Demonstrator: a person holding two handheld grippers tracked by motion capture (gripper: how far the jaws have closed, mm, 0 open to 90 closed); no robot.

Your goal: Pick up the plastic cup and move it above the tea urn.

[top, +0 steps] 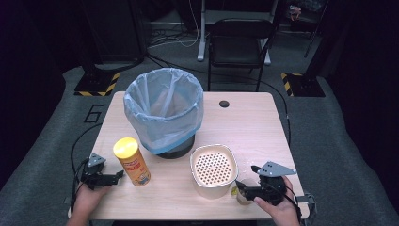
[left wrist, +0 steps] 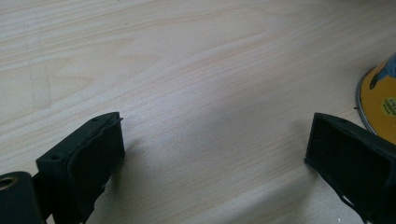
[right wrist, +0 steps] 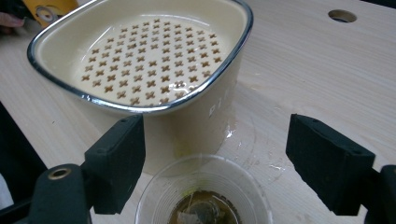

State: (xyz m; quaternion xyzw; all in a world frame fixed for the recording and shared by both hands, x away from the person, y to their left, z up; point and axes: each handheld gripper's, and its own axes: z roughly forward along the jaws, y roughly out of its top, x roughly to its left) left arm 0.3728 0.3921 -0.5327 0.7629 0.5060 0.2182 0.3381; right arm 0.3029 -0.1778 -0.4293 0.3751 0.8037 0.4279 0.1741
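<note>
1. Right gripper view: the right gripper was seen with jaws apart around a clear cup (teabag inside), no pad touching it.
2. The cup stood just beside the cream strainer on the table.
3. The left gripper was held open over bare wood, beside the can.

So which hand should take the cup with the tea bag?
Right, probably. The right gripper stands open around the cup, beside the strainer tub. The left gripper is across the table, by the yellow can.
</note>
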